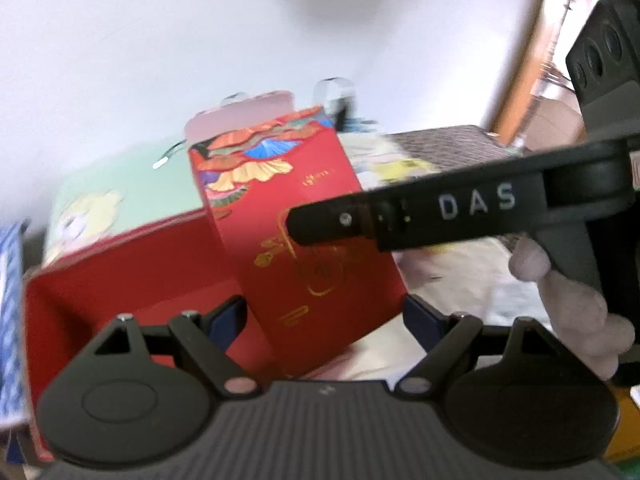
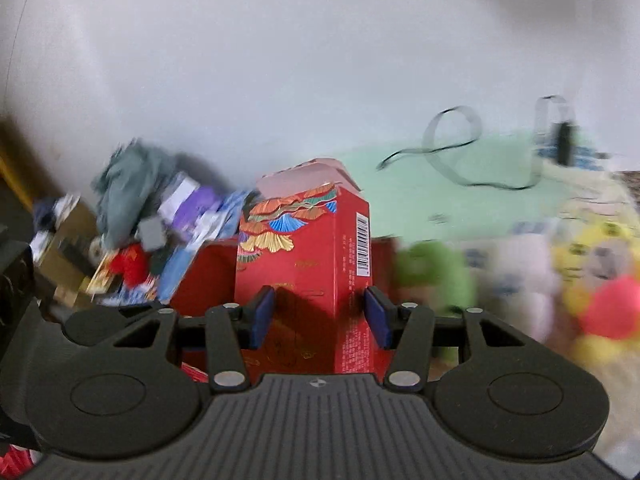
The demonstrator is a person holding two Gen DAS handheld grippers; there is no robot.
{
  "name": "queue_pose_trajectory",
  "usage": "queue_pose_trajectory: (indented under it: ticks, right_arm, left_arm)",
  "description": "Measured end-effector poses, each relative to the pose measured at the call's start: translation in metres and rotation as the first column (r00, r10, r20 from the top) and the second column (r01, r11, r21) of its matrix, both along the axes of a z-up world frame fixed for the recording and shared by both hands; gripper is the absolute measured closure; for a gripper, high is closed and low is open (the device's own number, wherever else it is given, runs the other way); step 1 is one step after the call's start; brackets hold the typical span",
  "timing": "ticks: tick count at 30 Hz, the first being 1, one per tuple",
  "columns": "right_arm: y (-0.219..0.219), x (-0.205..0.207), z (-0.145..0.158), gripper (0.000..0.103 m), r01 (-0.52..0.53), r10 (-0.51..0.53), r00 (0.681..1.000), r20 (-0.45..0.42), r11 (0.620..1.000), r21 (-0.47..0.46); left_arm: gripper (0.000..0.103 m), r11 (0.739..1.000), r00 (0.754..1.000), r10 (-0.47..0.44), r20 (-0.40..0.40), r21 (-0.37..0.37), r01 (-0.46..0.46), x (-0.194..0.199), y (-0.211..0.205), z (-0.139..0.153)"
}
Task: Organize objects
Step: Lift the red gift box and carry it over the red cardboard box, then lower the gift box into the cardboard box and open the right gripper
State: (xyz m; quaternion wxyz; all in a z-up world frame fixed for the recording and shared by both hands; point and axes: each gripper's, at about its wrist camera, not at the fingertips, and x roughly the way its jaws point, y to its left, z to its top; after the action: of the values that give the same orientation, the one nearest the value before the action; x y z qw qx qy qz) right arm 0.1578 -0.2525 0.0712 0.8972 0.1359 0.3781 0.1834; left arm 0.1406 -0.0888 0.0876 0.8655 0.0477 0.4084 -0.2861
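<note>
While both tools straddle red carton [image 1: 296,216] | left tool [image 1: 324,320] spread | right tool [image 2: 320,316] pinching it

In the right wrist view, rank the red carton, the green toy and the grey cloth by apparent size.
1. Red carton, largest, though it sits closest to the camera between the right gripper fingers.
2 and 3. Grey cloth and green toy look alike in size; both are blurred, so no ranking.

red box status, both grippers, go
Right gripper shut on tall red box, box upright, top flap open. Left gripper open, pads straddling the same box. Right gripper's finger crosses the box face; large red box close behind.
</note>
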Motion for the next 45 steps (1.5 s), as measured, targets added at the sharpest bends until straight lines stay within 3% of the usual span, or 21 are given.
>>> queue_pose_trajectory:
  ticks: [6, 11, 15, 17, 20, 27, 30, 36, 40, 45]
  right_arm:
    - [0.074, 0.057, -0.051, 0.053, -0.089, 0.094, 0.975, -0.203, 0.996, 0.034]
    - [0.117, 0.087, -0.086, 0.053, -0.134, 0.127, 0.946, -0.300, 0.991, -0.004]
    - [0.135, 0.104, -0.107, 0.054, -0.137, 0.123, 0.916, -0.383, 0.991, -0.009]
    - [0.134, 0.111, -0.107, 0.053, -0.128, 0.112, 0.900, -0.421, 0.992, -0.011]
    - [0.127, 0.115, -0.111, 0.053, -0.116, 0.106, 0.877, -0.469, 0.993, 0.008]
    - [0.132, 0.121, -0.130, 0.056, -0.114, 0.111, 0.820, -0.561, 0.993, 0.031]
    - [0.137, 0.122, -0.135, 0.056, -0.106, 0.112, 0.797, -0.594, 0.993, 0.045]
    - [0.149, 0.132, -0.141, 0.059, -0.108, 0.150, 0.769, -0.621, 0.989, 0.106]
    - [0.155, 0.134, -0.144, 0.065, -0.160, 0.228, 0.750, -0.621, 0.973, 0.164]
    - [0.153, 0.132, -0.141, 0.065, -0.194, 0.258, 0.761, -0.595, 0.966, 0.171]
  left_arm:
    - [0.018, 0.990, 0.985, 0.123, -0.121, 0.083, -0.114, 0.043, 0.061, -0.055]
    - [0.018, 0.975, 0.959, 0.177, -0.221, 0.169, -0.141, 0.070, 0.081, -0.097]
    - [0.018, 0.966, 0.935, 0.209, -0.287, 0.208, -0.152, 0.084, 0.094, -0.108]
    - [0.018, 0.972, 0.925, 0.203, -0.321, 0.177, -0.152, 0.090, 0.099, -0.108]
    - [0.019, 0.973, 0.920, 0.201, -0.338, 0.175, -0.148, 0.093, 0.106, -0.109]
    - [0.021, 0.965, 0.928, 0.230, -0.293, 0.195, -0.177, 0.078, 0.121, -0.101]
    - [0.022, 0.971, 0.930, 0.218, -0.297, 0.161, -0.176, 0.076, 0.126, -0.098]
    - [0.041, 0.968, 0.933, 0.231, -0.276, 0.158, -0.193, 0.075, 0.134, -0.093]
    - [0.044, 0.969, 0.930, 0.233, -0.283, 0.152, -0.196, 0.076, 0.137, -0.092]
    - [0.043, 0.967, 0.932, 0.236, -0.276, 0.161, -0.197, 0.078, 0.134, -0.095]
